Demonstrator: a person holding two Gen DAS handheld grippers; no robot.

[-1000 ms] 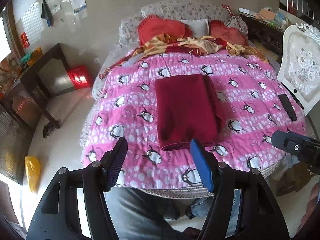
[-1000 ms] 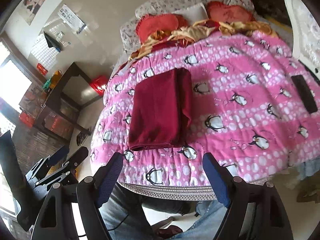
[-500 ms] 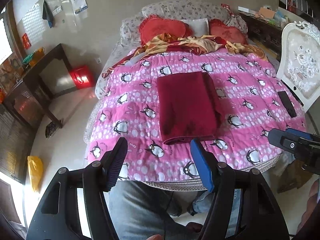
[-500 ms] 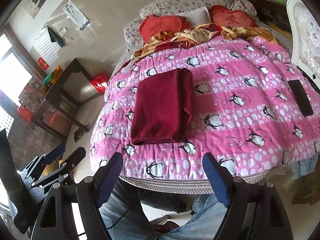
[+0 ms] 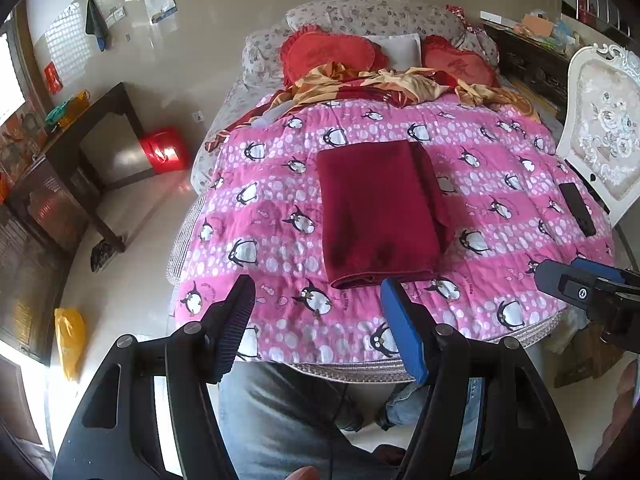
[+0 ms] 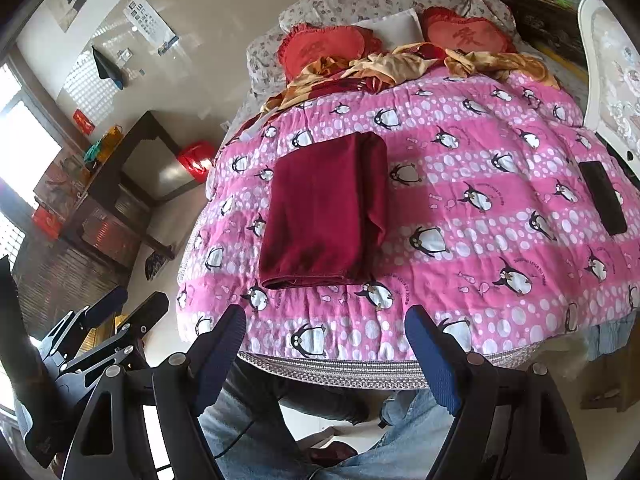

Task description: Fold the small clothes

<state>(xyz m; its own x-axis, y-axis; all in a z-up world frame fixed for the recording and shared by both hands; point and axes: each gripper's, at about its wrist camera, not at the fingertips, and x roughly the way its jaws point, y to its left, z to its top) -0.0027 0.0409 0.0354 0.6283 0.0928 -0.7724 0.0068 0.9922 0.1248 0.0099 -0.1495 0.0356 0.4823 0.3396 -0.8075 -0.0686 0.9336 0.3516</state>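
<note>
The dark red garment (image 5: 380, 212) is left folded flat on the pink penguin quilt (image 5: 500, 184), so both the left gripper (image 5: 318, 312) and right gripper (image 6: 324, 340) are held apart, empty, clear above the near edge

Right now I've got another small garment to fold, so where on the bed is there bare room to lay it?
Bare quilt lies between the folded dark-red cloth and the black phone, and a narrower strip left of the cloth. The far end is crowded by crumpled yellow fabric and red heart cushions.
</note>
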